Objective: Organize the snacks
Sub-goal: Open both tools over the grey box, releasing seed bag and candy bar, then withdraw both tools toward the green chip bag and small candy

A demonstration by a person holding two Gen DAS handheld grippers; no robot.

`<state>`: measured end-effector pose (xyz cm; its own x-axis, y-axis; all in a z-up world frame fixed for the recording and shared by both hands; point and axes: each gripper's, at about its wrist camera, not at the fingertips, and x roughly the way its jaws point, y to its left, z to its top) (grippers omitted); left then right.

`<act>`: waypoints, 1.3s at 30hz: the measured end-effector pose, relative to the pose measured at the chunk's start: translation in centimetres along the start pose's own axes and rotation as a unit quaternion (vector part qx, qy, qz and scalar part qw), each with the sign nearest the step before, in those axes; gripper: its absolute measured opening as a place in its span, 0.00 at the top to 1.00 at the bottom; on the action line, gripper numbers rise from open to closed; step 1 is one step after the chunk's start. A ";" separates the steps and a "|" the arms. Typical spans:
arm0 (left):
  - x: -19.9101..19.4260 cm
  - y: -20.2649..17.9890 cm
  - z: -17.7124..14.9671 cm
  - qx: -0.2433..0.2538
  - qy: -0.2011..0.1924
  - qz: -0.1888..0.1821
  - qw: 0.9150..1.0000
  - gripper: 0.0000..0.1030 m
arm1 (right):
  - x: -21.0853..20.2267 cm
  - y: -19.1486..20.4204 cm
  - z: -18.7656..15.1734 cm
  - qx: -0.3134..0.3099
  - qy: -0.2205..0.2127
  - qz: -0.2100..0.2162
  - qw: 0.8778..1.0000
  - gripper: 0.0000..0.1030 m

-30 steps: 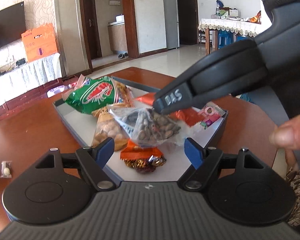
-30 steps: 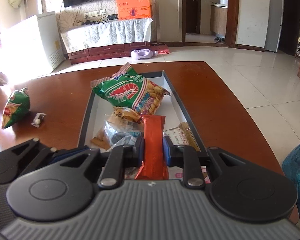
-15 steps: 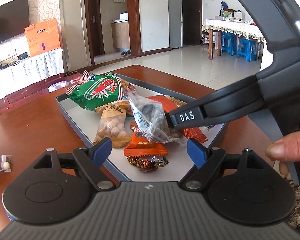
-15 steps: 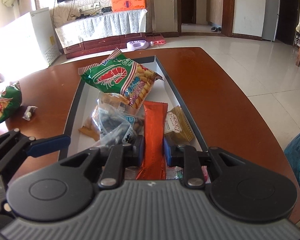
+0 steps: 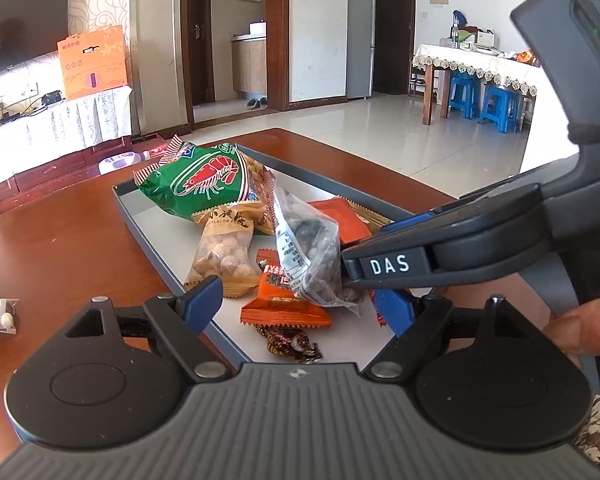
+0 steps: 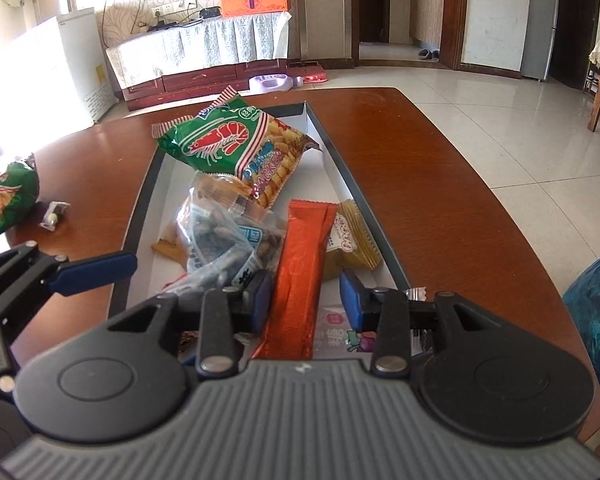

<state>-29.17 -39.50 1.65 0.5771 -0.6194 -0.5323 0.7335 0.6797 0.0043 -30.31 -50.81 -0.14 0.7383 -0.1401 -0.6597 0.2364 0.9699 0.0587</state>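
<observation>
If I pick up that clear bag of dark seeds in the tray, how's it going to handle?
The clear seed bag will probably be floppy: its film is crumpled and it slumps over other packets. The loose seeds inside will likely shift, so it may sag below the grip. The glossy plastic could slip; pinching the flat sealed edge seems safer.

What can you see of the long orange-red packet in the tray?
The long orange-red packet is a narrow, shiny foil sachet with crimped ends, lying lengthwise in the grey tray. It sits between the right gripper fingers, whose jaws are opening, with a gap on its right side. Its left edge overlaps the clear seed bag; its right edge lies by a gold biscuit pack.
</observation>
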 end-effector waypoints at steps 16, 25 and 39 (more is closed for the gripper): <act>-3.9 5.5 -0.1 -0.025 -0.031 0.052 0.998 0.14 | -5.2 0.8 1.3 0.044 -0.124 0.039 0.991 0.34; -7.6 12.8 -1.3 -0.064 -0.039 0.112 0.991 0.13 | -5.8 6.3 2.5 0.016 -0.171 0.105 0.980 0.31; -10.7 24.9 -1.6 0.004 -0.026 0.247 0.969 0.02 | -2.6 15.8 1.8 -0.065 -0.086 0.161 0.981 0.24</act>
<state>-17.62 -15.31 6.12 0.8753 -0.2394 -0.4201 0.3666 0.8951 0.2537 -27.33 -35.48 3.86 0.8599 0.1578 -0.4854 -0.1014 0.9849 0.1406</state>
